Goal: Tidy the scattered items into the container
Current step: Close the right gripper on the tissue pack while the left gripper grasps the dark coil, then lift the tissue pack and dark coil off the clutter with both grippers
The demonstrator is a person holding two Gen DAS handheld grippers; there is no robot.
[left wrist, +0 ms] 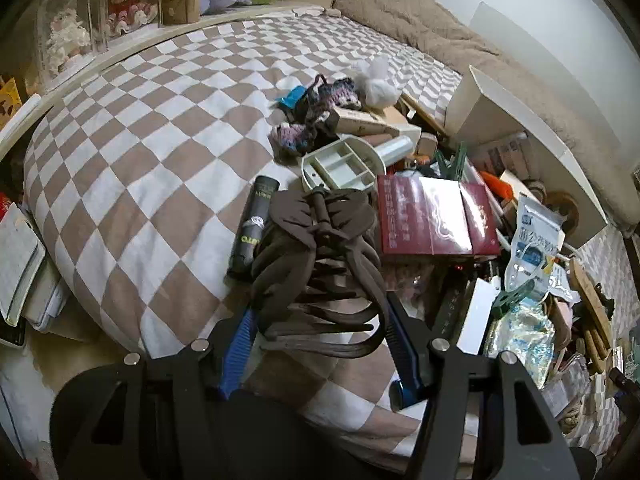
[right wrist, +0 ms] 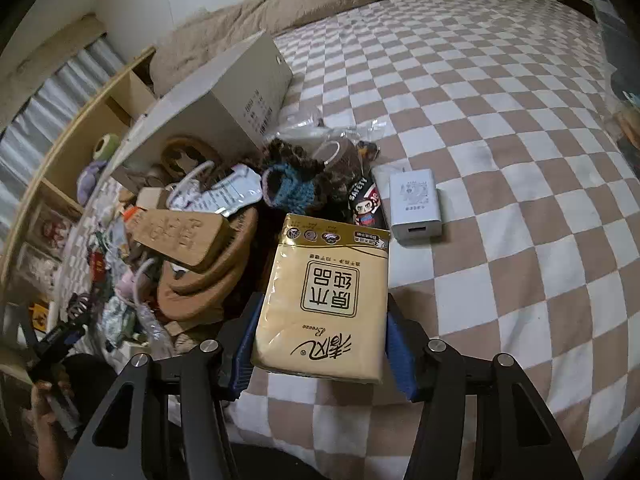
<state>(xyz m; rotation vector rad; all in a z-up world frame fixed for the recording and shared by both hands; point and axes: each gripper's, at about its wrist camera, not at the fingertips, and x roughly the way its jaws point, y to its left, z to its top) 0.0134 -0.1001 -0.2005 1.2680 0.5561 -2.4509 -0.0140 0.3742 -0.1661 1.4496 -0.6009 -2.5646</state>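
The left gripper (left wrist: 320, 332) pinches a dark brown plastic claw hair clip (left wrist: 320, 264). The right gripper (right wrist: 320, 340) pinches a yellow tissue pack (right wrist: 324, 300) over the checkered bedspread (right wrist: 500, 160).

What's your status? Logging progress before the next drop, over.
Left gripper shut on brown hair claw. Right gripper shut on tissue pack. Both short of white box; clutter pile lies between.

Both wrist views close above bed (left wrist: 160, 128), sharing clutter pile (right wrist: 192, 220).
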